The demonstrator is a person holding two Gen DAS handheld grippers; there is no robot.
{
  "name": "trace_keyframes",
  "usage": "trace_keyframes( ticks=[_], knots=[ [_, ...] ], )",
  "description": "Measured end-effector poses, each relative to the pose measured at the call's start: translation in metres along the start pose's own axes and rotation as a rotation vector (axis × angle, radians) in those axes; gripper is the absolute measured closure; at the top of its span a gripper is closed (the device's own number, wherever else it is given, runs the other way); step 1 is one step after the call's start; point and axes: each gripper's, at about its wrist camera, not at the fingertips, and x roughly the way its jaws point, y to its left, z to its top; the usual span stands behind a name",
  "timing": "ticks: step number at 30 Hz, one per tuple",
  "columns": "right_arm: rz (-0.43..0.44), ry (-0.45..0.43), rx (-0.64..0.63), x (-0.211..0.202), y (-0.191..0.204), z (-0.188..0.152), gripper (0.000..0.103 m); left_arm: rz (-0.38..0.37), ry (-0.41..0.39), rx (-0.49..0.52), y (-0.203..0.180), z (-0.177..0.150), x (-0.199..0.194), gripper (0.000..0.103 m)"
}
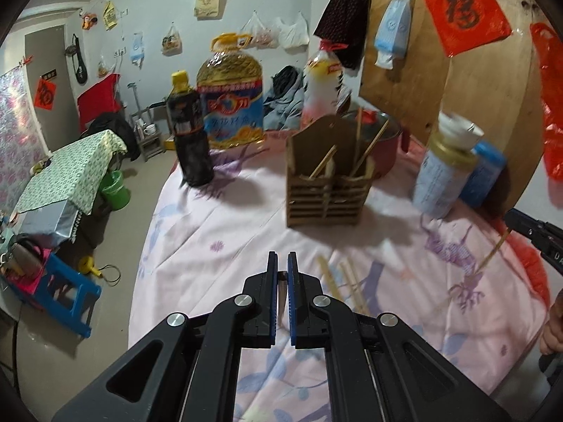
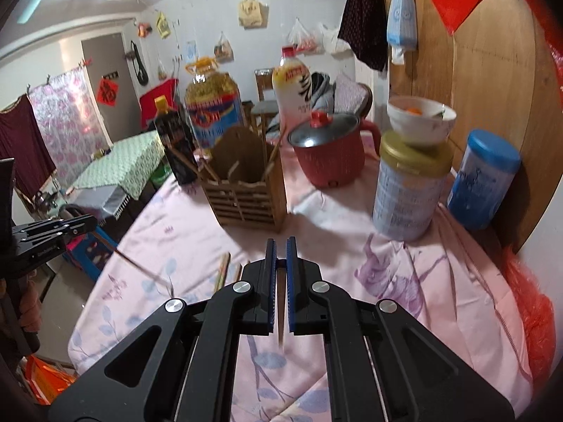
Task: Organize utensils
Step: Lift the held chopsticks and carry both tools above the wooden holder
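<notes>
**Chopsticks half sorted: one in each gripper, a few loose on the cloth**

Status. The wooden utensil holder (image 1: pixel 329 172) stands upright on the pink floral tablecloth (image 1: pixel 218 232), between the dark sauce bottle (image 1: pixel 188 130) and the gold-lidded tin (image 1: pixel 445 172). Several chopsticks already lean inside its compartments. A small group of loose chopsticks (image 1: pixel 346 281) lies flat on the cloth, just in front of the holder and to the right of the left gripper (image 1: pixel 281 263).

Grippers. Left gripper: jaws drawn together on a thin chopstick, seen between the blue pads in its own view and as a slanting stick (image 2: pixel 140 267) in the other view. Right gripper (image 2: pixel 280 249): jaws likewise together on a chopstick (image 2: pixel 280 309) that hangs down between the pads. Both hang above the cloth, short of the holder.

Judgement. Part done. Left to do: drop the two held sticks into the holder, then clear the loose ones. I cannot count those exactly; blur.

View differences.
- Right wrist view shows the red pot (image 2: pixel 330 151) with its lid in full, the bowl (image 2: pixel 420 119) stacked on the tin, and the left gripper's body at the left edge.
- Left wrist view hides most of the pot behind the holder, but shows the loose chopsticks more plainly, plus the right gripper's tip with its stick (image 1: pixel 494 249) and part of a hand (image 1: pixel 552 327) at the right edge
</notes>
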Motion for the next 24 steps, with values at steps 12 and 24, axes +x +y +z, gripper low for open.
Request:
trace_keyframes(
  ticks=[12,24],
  knots=[
    [0.044,-0.027,-0.002,-0.004,0.011,0.017,0.097,-0.087,0.001,-0.007,-0.01,0.019,-0.005,0.097],
    [0.098,-0.106,-0.055,0.015,0.031,0.09,0.097,-0.101,-0.102,0.056,-0.022,0.107,0.001,0.097]
  ],
)
